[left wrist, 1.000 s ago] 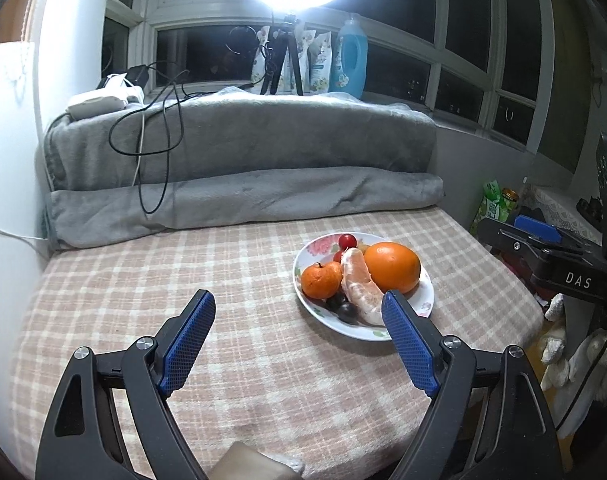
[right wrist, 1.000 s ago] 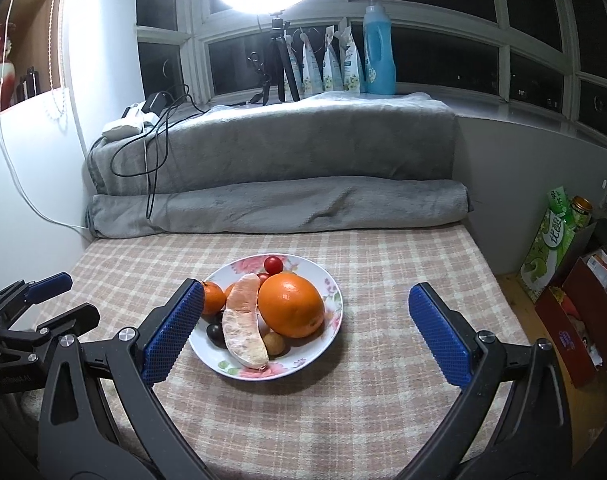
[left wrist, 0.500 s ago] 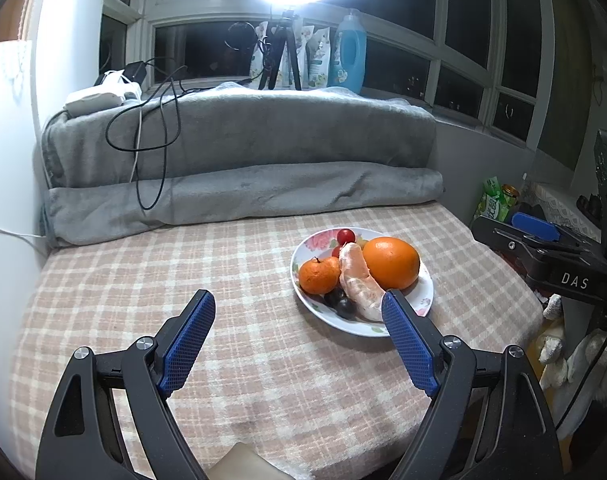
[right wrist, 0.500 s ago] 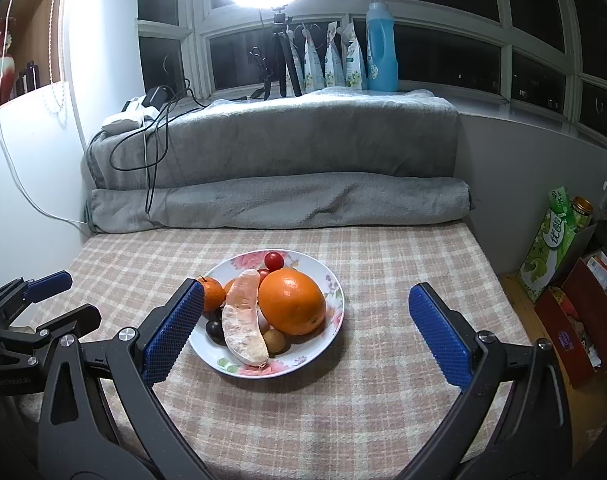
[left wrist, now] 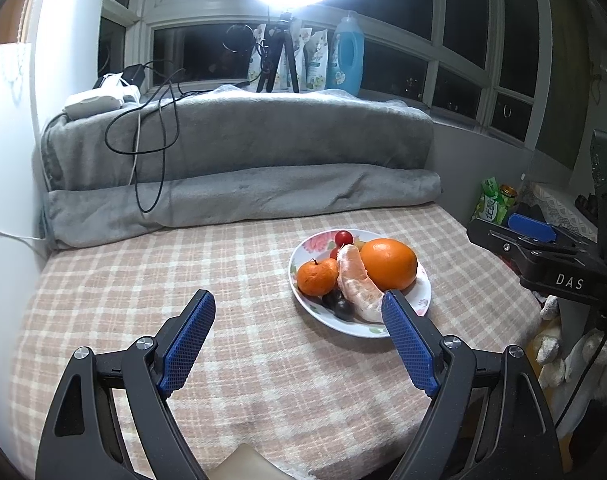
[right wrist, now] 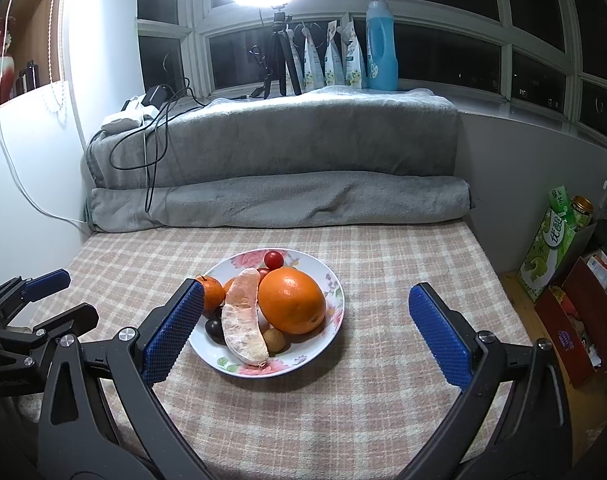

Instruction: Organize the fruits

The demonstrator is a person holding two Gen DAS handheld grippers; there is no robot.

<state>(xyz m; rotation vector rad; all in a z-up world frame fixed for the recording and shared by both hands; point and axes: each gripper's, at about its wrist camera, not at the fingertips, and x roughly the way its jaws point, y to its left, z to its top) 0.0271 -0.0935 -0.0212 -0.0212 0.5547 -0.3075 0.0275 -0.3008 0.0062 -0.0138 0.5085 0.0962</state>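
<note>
A floral plate [left wrist: 421, 304] [right wrist: 331, 280] sits on the checked tablecloth. It holds a large orange [left wrist: 388, 264] [right wrist: 292, 300], a small mandarin [left wrist: 317, 277] [right wrist: 210, 292], a peeled pomelo segment [left wrist: 357, 282] [right wrist: 241, 316], a cherry tomato [left wrist: 344, 237] [right wrist: 274, 259], dark grapes [left wrist: 337, 303] [right wrist: 214, 328] and a small brown fruit [right wrist: 274, 339]. My left gripper [left wrist: 297, 338] is open and empty, near and left of the plate. My right gripper [right wrist: 303, 328] is open and empty, its jaws either side of the plate, short of it.
A rolled grey blanket [left wrist: 239, 196] [right wrist: 279, 200] lies along the table's back edge with black cables [left wrist: 143, 140] over it. A ring light on a tripod [right wrist: 279, 60] and a blue bottle [right wrist: 380, 56] stand on the sill. Boxes [right wrist: 575, 312] sit on the floor at the right.
Both grippers have drifted slightly, so the plate sits a little differently in each view. Both grippers stay open and the fruit has not moved.
</note>
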